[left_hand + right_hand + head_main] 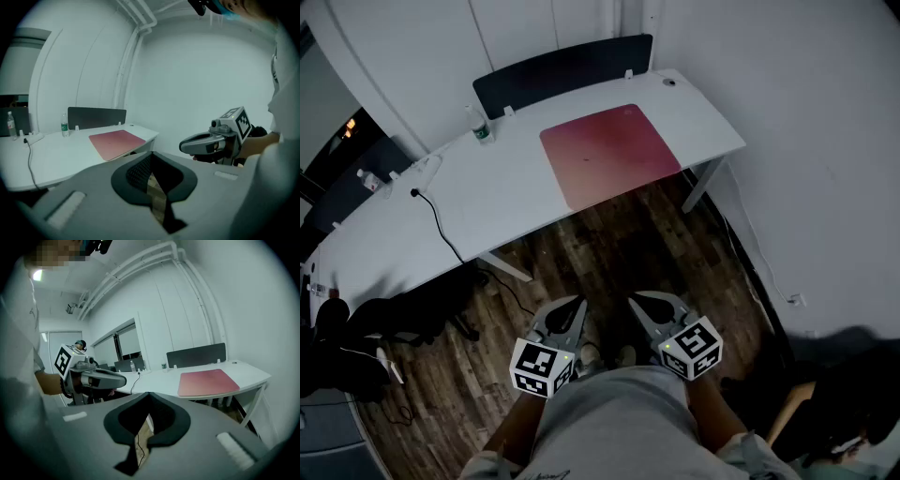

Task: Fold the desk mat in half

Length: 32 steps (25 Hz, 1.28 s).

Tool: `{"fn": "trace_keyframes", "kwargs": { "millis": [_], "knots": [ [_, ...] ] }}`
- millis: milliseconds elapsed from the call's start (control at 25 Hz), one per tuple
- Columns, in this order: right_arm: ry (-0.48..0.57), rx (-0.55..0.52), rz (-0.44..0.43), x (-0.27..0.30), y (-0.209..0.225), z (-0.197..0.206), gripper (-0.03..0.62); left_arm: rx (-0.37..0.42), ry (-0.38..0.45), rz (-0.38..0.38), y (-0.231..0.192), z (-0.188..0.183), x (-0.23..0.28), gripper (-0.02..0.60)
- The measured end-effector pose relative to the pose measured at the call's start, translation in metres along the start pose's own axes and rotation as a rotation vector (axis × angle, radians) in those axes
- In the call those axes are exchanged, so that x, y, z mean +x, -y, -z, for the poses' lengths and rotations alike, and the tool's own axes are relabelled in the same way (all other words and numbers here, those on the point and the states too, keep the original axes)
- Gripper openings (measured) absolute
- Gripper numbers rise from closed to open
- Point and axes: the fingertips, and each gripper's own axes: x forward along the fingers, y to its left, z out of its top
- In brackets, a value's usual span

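Over on the left, a water bottle [480, 126] stands at the back of the white tabletop [506, 187] and a black cable [439, 223] trails across it, both well clear of the action. Now the left hand-held gripper [572, 311]: it's held low in front of the person's body, over the wooden floor [609, 253], its jaw tips closed together with nothing between them. The desk mat [609, 150], red and lying flat and unfolded, sits toward the right end of the tabletop, its near edge running close along the front edge. It's well ahead of both tools, with open floor in between, so nothing is touching it. To the right, the right hand-held gripper [649, 305] mirrors its partner, just beside it, jaws pinched shut and empty, pointing slightly downward toward the tabletop. So the fold hasn't begun, and I'd call this the approach. To do it well, both sets of jaws will have to open before they reach the mat, then each should take one corner of the same edge. The near edge looks the easiest, since it lies right by the tabletop's front. Lift the two corners evenly, carry them over to the far edge and line edge up with edge, so the crease runs straight. The risk is the mat sliding on that smooth surface.
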Motion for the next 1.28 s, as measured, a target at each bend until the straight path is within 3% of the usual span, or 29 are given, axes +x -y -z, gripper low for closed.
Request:
{"fn": "trace_keyframes", "kwargs": {
  "millis": [440, 760, 1280],
  "knots": [
    [-0.014, -0.018, -0.031, 0.001, -0.012, 0.0, 0.005, -0.01, 0.013, -0.015, 0.001, -0.002, -0.008, 0.02],
    [0.013, -0.028, -0.029, 0.02, -0.023, -0.011, 0.007, -0.019, 0.029, -0.031, -0.021, 0.0, -0.027, 0.02],
    [0.018, -0.001, 0.018, 0.045, -0.029, -0.013, 0.008, -0.03, 0.02, 0.025, -0.043, 0.009, -0.032, 0.02]
  ]
}}
